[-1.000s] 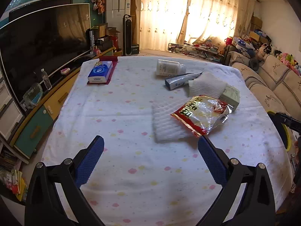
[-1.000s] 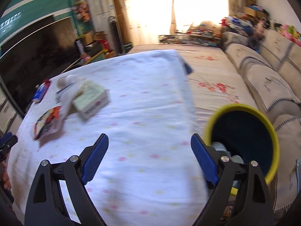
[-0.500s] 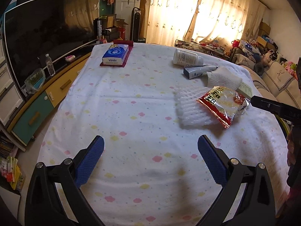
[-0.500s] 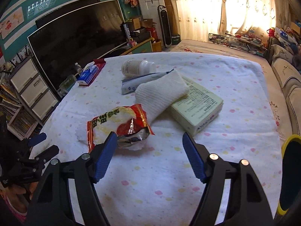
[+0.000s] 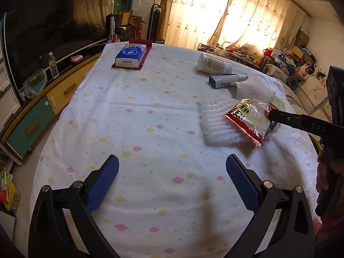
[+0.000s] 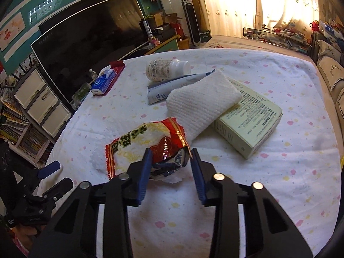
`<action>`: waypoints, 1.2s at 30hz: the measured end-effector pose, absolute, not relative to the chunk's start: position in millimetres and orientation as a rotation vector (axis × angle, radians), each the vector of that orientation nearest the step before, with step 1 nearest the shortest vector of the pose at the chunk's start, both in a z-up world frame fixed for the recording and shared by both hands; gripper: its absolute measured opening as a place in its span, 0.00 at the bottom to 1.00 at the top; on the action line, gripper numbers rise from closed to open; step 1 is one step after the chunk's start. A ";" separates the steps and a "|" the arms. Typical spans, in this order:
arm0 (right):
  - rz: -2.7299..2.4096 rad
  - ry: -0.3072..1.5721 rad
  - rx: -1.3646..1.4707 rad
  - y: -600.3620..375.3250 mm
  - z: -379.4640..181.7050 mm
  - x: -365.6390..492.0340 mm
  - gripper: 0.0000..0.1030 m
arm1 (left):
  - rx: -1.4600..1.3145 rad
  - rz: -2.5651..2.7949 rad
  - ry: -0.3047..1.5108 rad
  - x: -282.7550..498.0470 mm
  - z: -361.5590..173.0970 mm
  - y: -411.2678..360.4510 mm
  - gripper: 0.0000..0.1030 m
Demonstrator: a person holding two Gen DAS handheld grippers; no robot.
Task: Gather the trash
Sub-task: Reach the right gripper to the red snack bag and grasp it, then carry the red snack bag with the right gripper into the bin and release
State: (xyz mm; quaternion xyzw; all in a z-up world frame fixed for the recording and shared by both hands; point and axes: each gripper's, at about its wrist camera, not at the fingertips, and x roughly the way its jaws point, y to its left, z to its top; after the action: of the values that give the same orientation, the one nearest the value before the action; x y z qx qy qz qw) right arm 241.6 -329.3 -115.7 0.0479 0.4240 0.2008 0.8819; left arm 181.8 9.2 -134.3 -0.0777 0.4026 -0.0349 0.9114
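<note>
Risk noted at the right gripper (image 6: 171,153): its jaws have just been closing, and the torn foil end of the snack wrapper (image 6: 148,145) is bracketed between them, a firm pinch not yet evident. Thin foil may slide free when lifted. The foam sheet (image 5: 217,126) beneath could be dragged along. Left gripper (image 5: 172,174) is held apart, empty, over the tablecloth (image 5: 150,111).
</note>
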 end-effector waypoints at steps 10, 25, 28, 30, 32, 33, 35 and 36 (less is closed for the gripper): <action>0.489 0.755 0.095 -325.2 -81.9 213.0 0.04 | -0.146 -0.062 0.822 179.0 -133.9 5.2 0.95; 0.423 0.602 0.123 -376.7 -28.5 175.9 0.03 | -0.137 -0.066 0.822 176.6 -133.3 2.2 0.95; 0.305 0.593 0.142 -416.3 -31.4 172.6 0.03 | -0.127 -0.063 0.820 176.2 -132.7 0.5 0.95; 0.213 0.593 0.161 -445.9 -36.8 169.9 0.03 | -0.121 -0.059 0.818 176.3 -132.2 -0.2 0.95; 0.084 0.596 0.167 -480.9 -43.8 166.5 0.03 | -0.116 -0.057 0.818 176.4 -131.9 -0.9 0.95; 0.038 0.599 0.174 -495.2 -47.1 165.2 0.03 | -0.112 -0.056 0.818 176.7 -131.7 -1.8 0.95; -0.062 0.610 0.192 -527.5 -56.3 161.6 0.03 | -0.105 -0.054 0.818 176.9 -131.2 -3.0 0.95; -0.122 0.619 0.195 -544.3 -61.8 159.5 0.03 | -0.102 -0.054 0.817 176.4 -131.7 -3.1 0.95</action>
State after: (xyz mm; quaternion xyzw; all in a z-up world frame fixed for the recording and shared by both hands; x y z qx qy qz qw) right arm 159.5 -544.3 -61.8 0.0958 0.3039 -0.0599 0.9460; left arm 176.4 -3.1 -131.7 -0.0493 0.3971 -0.0261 0.9161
